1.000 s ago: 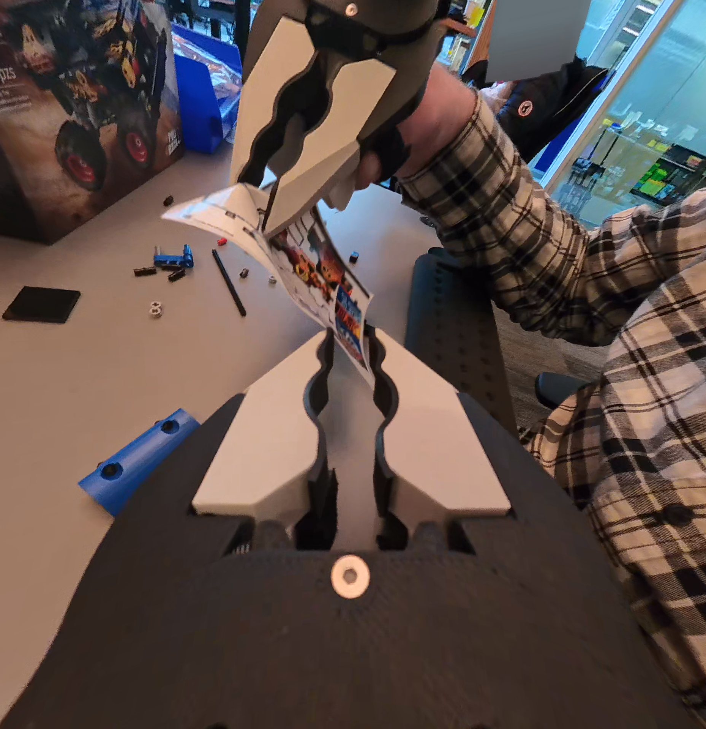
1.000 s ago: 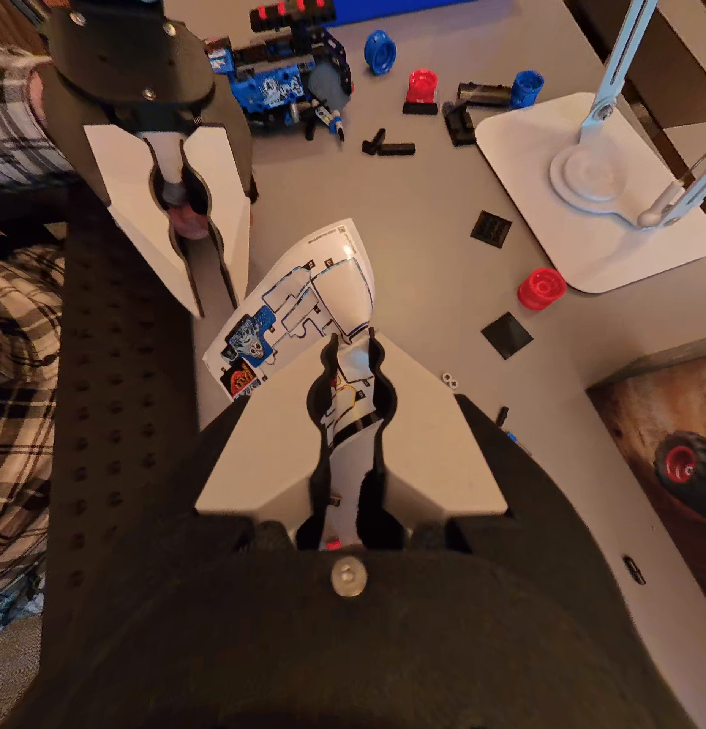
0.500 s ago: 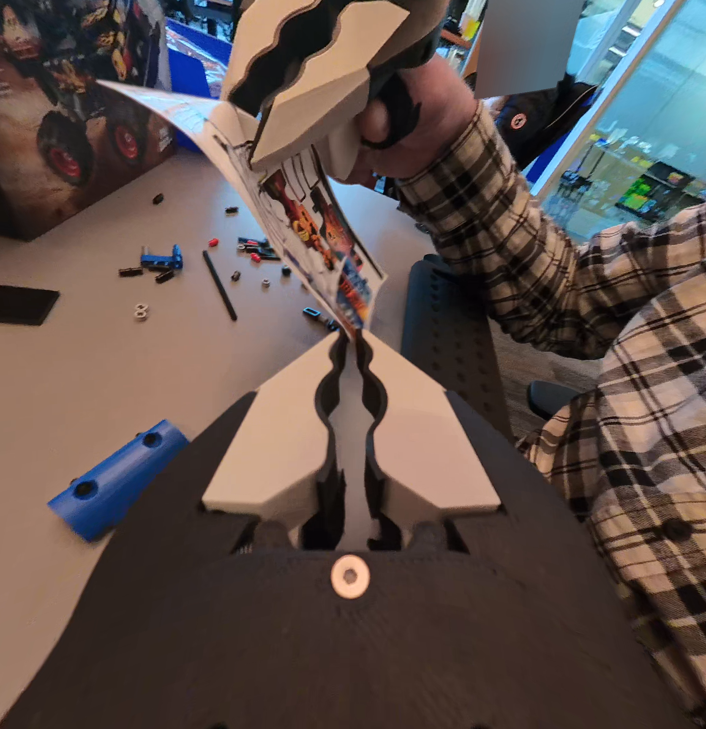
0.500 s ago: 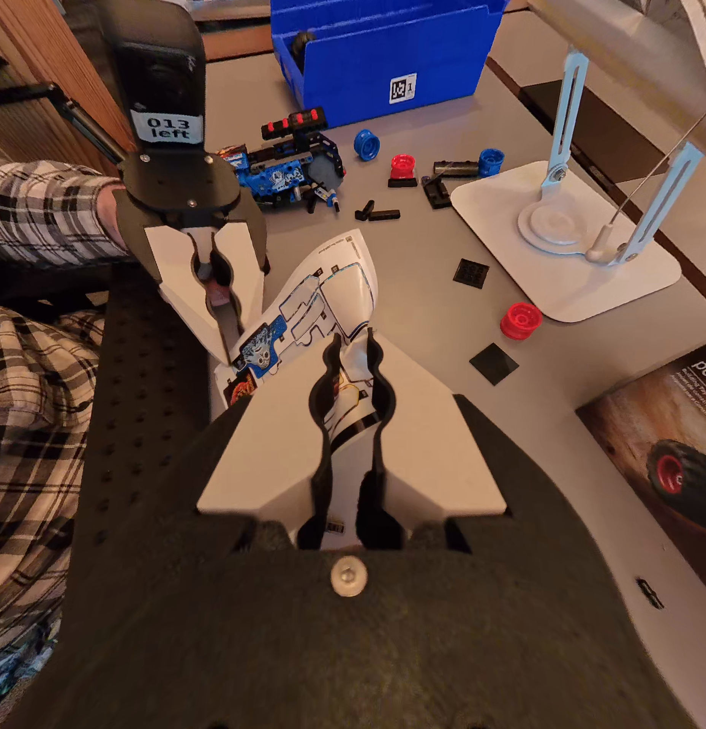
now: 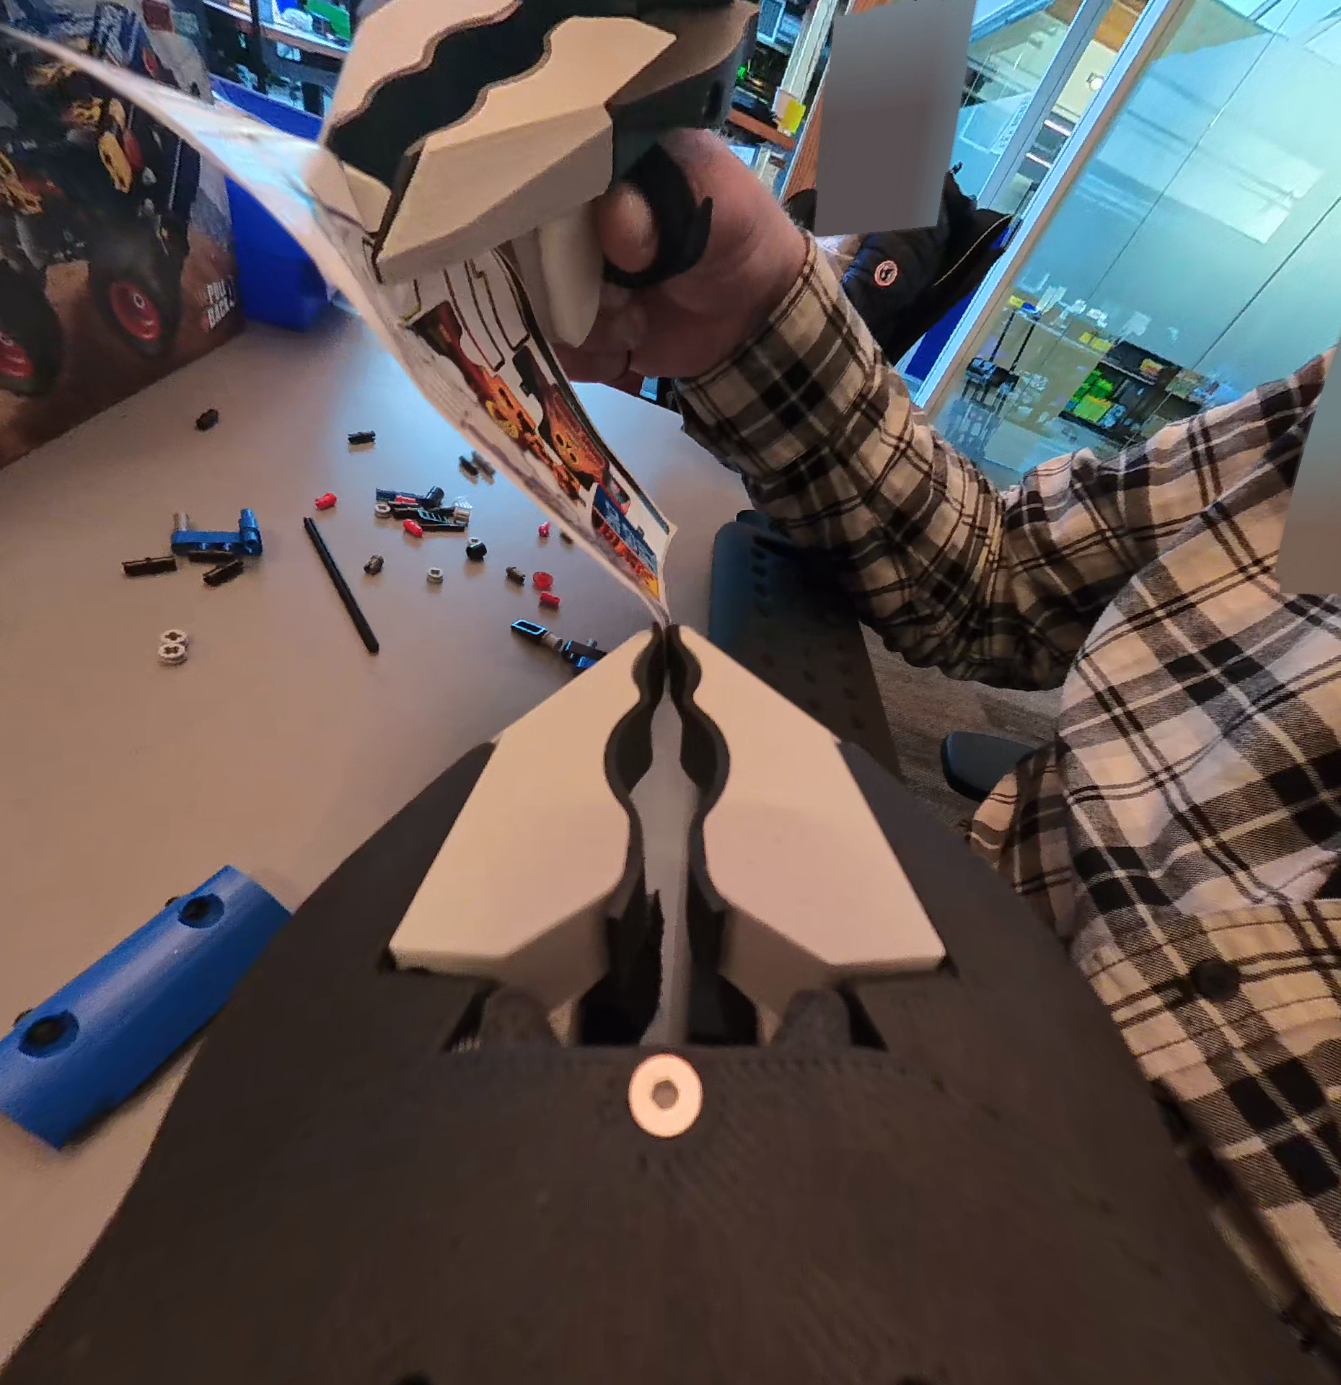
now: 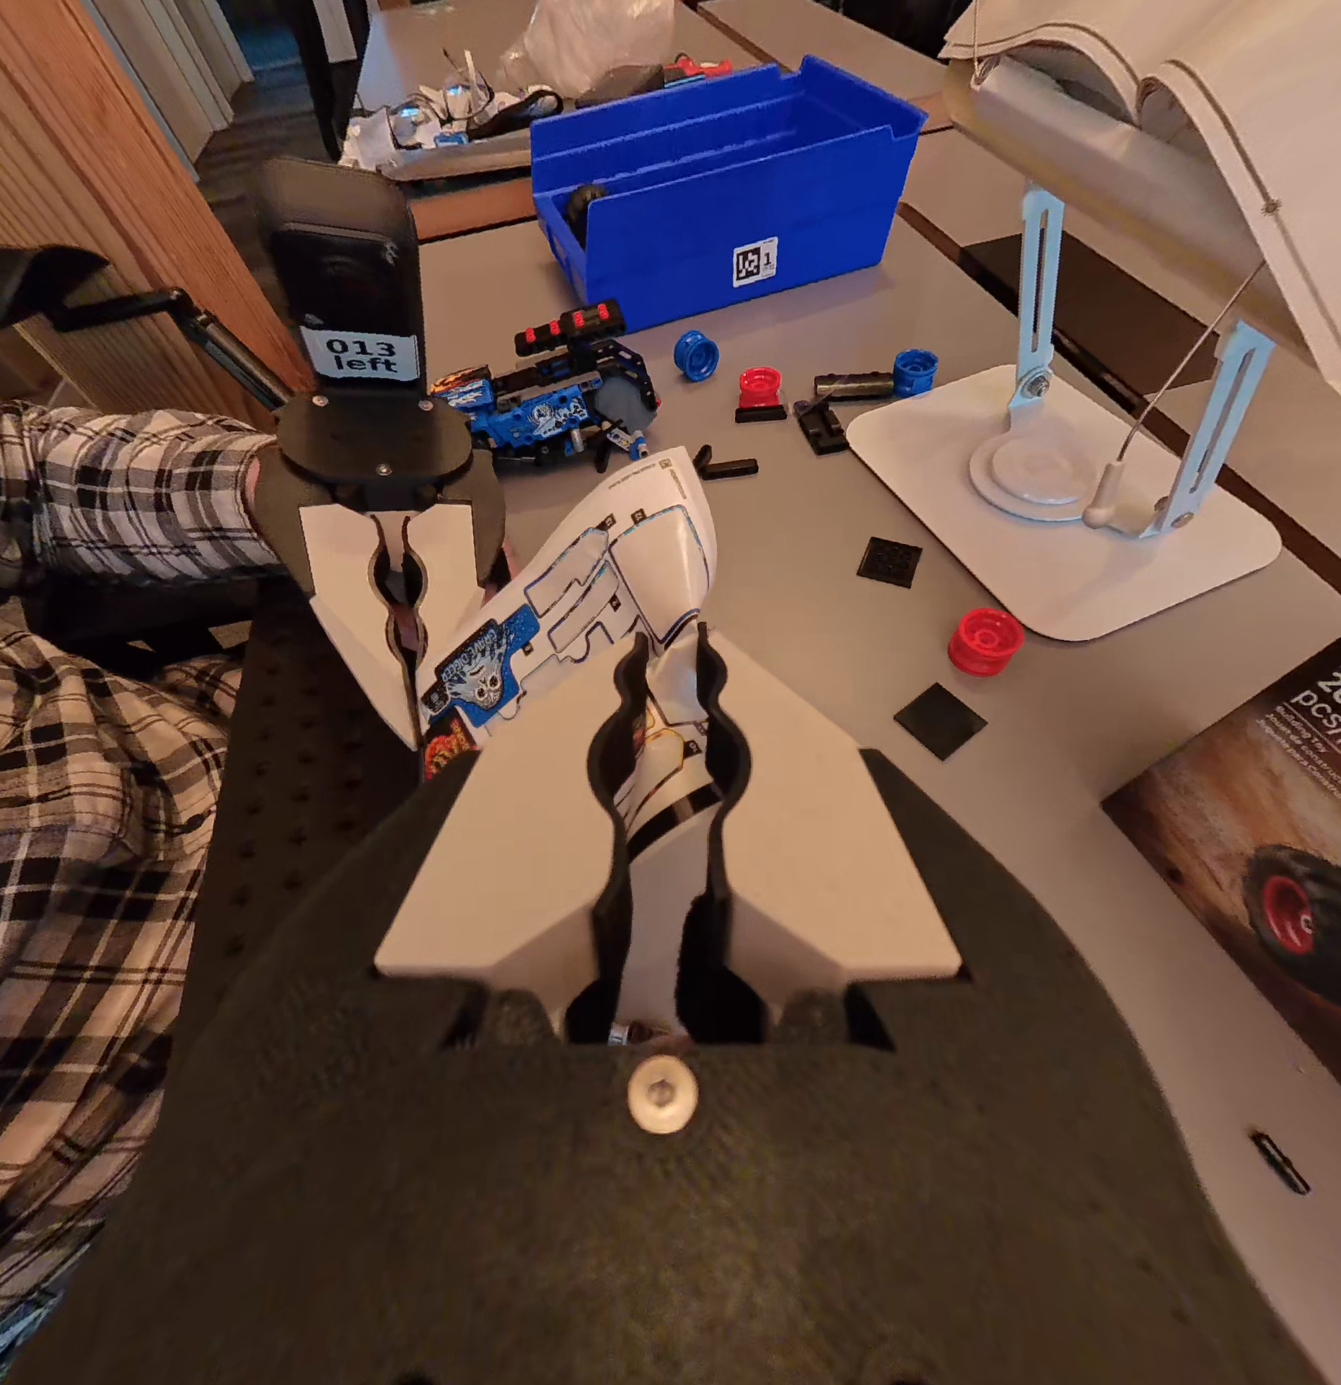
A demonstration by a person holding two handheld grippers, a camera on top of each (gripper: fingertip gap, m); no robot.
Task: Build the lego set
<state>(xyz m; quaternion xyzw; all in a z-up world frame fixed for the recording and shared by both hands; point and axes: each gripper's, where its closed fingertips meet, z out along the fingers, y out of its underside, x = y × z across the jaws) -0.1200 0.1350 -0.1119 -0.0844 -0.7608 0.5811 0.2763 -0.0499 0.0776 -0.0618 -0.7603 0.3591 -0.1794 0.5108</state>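
Note:
A printed sticker sheet hangs stretched in the air between my two grippers. My left gripper is shut on its lower corner. My right gripper is above it at the top of the left wrist view and shut on the sheet's upper part. In the right wrist view the sheet runs between my right gripper's fingers to my left gripper at the left. A partly built blue and black model lies on the table behind the sheet.
A blue bin stands at the back, a white lamp base at the right, and the set's box at the near right. Red and blue wheels and small loose parts lie scattered. A blue block sits near the table's edge. One gripper's finger ends stand about 10 cm off the other's. The blue block is about equally far from each gripper, around 15 cm.
My right gripper has lifted the sheet up off the table. My left gripper has closed from open onto the sheet's lower corner.

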